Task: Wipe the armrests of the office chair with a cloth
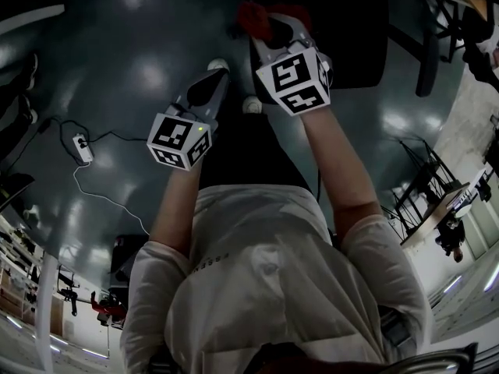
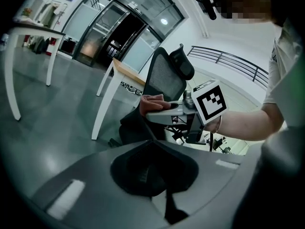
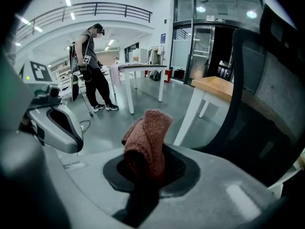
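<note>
**Cloth gripped and presented towards chair; no armrest contact established**

On the left of the head view, a power strip (image 1: 82, 148) and its cable lay on the dark floor (image 1: 117, 37), well apart from the work.

The left gripper (image 1: 212, 80) was held low and level beside its partner. Its own view showed the jaws brought together with nothing between them. Judged purpose: kept free and out of the wiping path, available to steady the chair if required.

The right gripper (image 1: 263, 23) was carried slightly ahead of the left. Its jaws were clenched on the cloth (image 3: 147, 137), a reddish knitted piece pinched at its lower end, so that a folded bunch stood clear beyond the tips. This hold appeared intended to offer a padded face to the surface rather than bare jaw.

The office chair (image 3: 267, 94) stood at the right, its mesh back close alongside the right gripper. The left gripper view showed the cloth in front of the chair, but no view showed it touching any part. No armrest could be identified with confidence.

Assessment: approach stage, wiping not yet begun. The next move called for locating an armrest and lowering the bunch onto it.
</note>
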Tool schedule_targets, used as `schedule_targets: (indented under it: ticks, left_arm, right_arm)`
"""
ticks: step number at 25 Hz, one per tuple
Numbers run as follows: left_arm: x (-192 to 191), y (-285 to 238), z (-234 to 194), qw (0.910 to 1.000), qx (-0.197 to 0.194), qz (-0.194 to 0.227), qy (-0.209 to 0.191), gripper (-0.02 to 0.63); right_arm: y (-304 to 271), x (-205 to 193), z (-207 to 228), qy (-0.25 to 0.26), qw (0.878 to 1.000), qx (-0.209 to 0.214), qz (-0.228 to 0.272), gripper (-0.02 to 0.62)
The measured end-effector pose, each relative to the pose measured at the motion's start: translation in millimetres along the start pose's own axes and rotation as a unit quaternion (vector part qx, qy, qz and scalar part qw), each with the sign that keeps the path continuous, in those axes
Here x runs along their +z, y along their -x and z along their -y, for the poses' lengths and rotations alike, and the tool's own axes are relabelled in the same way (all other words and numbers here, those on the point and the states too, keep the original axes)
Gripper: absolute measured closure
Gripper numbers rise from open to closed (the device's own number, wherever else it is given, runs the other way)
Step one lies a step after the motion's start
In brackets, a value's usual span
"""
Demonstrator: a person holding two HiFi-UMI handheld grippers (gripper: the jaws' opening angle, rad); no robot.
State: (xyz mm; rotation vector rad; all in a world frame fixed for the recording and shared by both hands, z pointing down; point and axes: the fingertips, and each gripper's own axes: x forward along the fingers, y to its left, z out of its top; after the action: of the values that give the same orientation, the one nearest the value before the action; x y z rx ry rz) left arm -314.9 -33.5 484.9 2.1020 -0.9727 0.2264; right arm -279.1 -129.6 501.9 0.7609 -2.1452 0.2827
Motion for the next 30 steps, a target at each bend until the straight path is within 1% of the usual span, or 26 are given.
schedule_targets:
  ticks: [3, 6, 8, 12, 19, 22, 25, 27, 30]
  left_arm:
    - [-15.0, 12.0, 9.1, 0.9999, 0.009, 0.003, 0.006, 0.589]
    - [-24.1, 19.6, 21.8, 0.9996, 0.018, 0.017, 0.012, 0.589]
    - [-28.4, 23.4, 28.8, 0.9994, 0.022, 0.025, 0.011, 0.589]
    - [-34.7, 36.8, 38.4, 0.9984, 0.034, 0.043, 0.006, 0.589]
    - [-47.8, 49.4, 54.5, 0.9968, 0.049, 0.064, 0.002, 0.589]
    - [-55.8, 54.9, 59.6, 0.9959, 0.058, 0.070, 0.004, 0.589]
    - [-62.4, 57.6, 67.9, 0.9958, 0.061, 0.069, 0.003, 0.589]
    - [-61.8, 55.9, 72.3, 0.9961, 0.057, 0.068, 0.001, 0.589]
    - [-57.2, 50.2, 74.5, 0.9966, 0.050, 0.066, -0.004, 0.589]
  right_arm:
    - [5.8, -3.8, -23.1, -0.020, 0.999, 0.026, 0.012, 0.545]
    - [17.5, -17.5, -44.0, -0.008, 0.999, 0.042, 0.007, 0.545]
    - [26.6, -26.0, -56.0, -0.002, 0.999, 0.049, 0.004, 0.545]
    - [41.8, -35.5, -80.3, -0.011, 0.998, 0.065, 0.015, 0.545]
    - [70.5, -62.0, -109.3, -0.017, 0.996, 0.079, 0.023, 0.545]
    - [84.1, -79.1, -127.2, -0.011, 0.996, 0.085, 0.022, 0.546]
    - [100.3, -95.6, -144.3, -0.027, 0.994, 0.106, 0.013, 0.546]
    - [109.7, -102.1, -146.4, -0.041, 0.992, 0.115, 0.010, 0.546]
    - [122.0, -101.3, -127.7, -0.057, 0.993, 0.100, 0.021, 0.546]
